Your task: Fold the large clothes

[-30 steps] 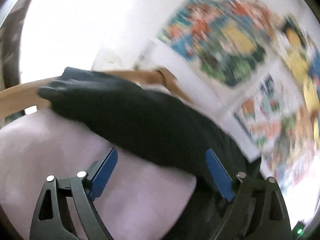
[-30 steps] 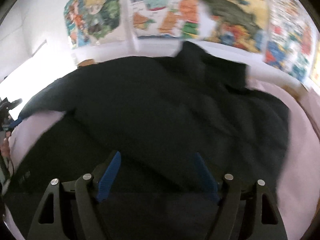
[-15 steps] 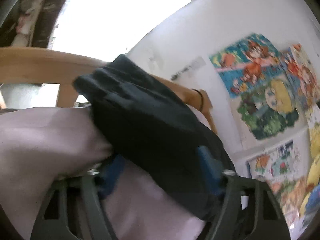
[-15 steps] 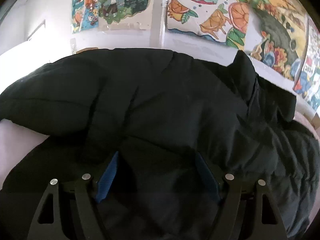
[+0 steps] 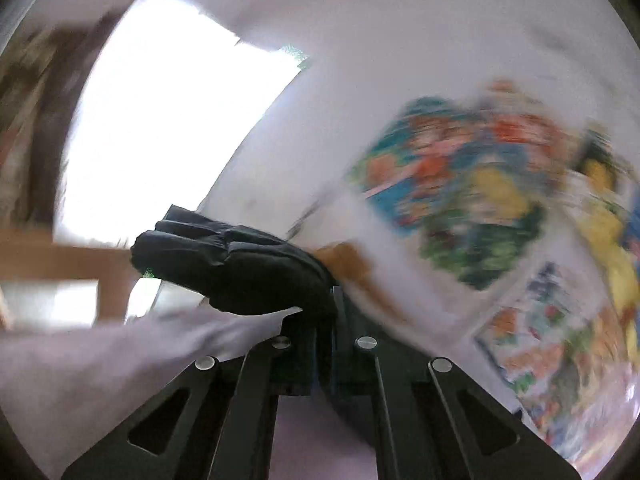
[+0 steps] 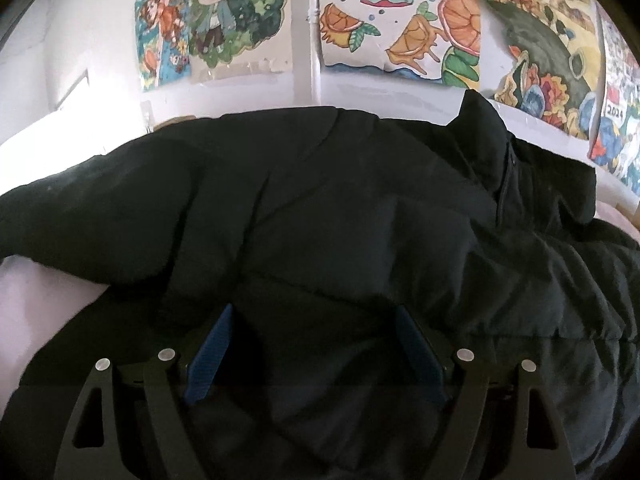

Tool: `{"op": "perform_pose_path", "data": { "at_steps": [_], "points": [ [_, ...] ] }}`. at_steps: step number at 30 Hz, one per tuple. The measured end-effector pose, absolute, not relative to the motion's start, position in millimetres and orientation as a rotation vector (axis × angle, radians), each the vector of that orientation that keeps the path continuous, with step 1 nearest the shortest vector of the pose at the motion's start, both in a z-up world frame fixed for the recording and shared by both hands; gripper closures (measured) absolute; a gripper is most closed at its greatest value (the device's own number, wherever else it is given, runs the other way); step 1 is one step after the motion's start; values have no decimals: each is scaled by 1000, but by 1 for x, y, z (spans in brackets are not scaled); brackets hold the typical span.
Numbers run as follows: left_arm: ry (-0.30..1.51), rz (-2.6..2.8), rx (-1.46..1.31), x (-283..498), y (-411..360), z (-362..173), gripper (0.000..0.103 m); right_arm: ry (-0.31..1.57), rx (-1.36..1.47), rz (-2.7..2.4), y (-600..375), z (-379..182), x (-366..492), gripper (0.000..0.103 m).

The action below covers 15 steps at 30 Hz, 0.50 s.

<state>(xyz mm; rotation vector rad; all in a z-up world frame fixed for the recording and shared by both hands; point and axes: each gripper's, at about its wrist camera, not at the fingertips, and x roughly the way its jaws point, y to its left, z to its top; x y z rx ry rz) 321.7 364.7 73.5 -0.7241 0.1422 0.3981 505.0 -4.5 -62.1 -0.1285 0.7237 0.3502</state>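
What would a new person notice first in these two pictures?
The black puffer jacket fills most of the right wrist view, lying under the open right gripper. Above it, bright cartoon posters cover the wall. In the blurred left wrist view, the left gripper is shut on a sleeve end.

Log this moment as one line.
left tool: shut on jacket sleeve | right tool: open over black puffer jacket | pink sheet

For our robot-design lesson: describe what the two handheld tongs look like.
Both the left tongs and the right tongs have black, strut-like fingers with triangular cut-outs, silver round rivets and blue pads on the inner faces. No cables, markings or sleeves show.
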Motion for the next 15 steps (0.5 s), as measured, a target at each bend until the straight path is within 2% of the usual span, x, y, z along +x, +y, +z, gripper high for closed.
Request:
{"op": "perform_pose_path", "data": {
  "at_steps": [7, 15],
  "points": [
    [-34, 61, -451, 314, 250, 156, 101, 722, -97, 387, -19, -46, 501, 22],
    [41, -357, -350, 329, 133, 184, 101, 714, -81, 457, -112, 11, 459, 22]
  ]
}}
